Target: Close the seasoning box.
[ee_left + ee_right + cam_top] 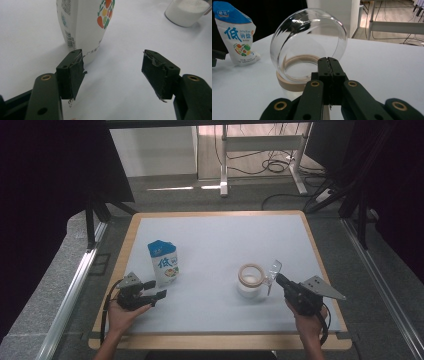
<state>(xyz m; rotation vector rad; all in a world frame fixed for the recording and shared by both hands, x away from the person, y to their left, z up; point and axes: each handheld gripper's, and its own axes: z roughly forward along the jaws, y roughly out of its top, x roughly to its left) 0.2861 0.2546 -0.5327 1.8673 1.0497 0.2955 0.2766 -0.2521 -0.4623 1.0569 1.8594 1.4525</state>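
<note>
A white salt bag [163,264] with a blue top stands upright at the left of the table. My left gripper [156,290] rests just in front of it, its jaws open and empty; in the left gripper view the bag [82,25] stands just beyond the left gripper [112,72]. A glass jar [251,281] with a beige rim holds white powder at centre right. My right gripper [276,277] is shut on the edge of a clear round glass lid [274,270]. The lid [308,42] is tilted up over the jar's rim [289,83], pinched by the right gripper [329,67].
The pale mat [225,230] covers a wood-edged table. The salt bag [237,35] shows at the far left of the right gripper view. Beyond the table stand a metal desk frame [225,175] and floor cables [275,167]. Metal rails [75,285] run along both sides.
</note>
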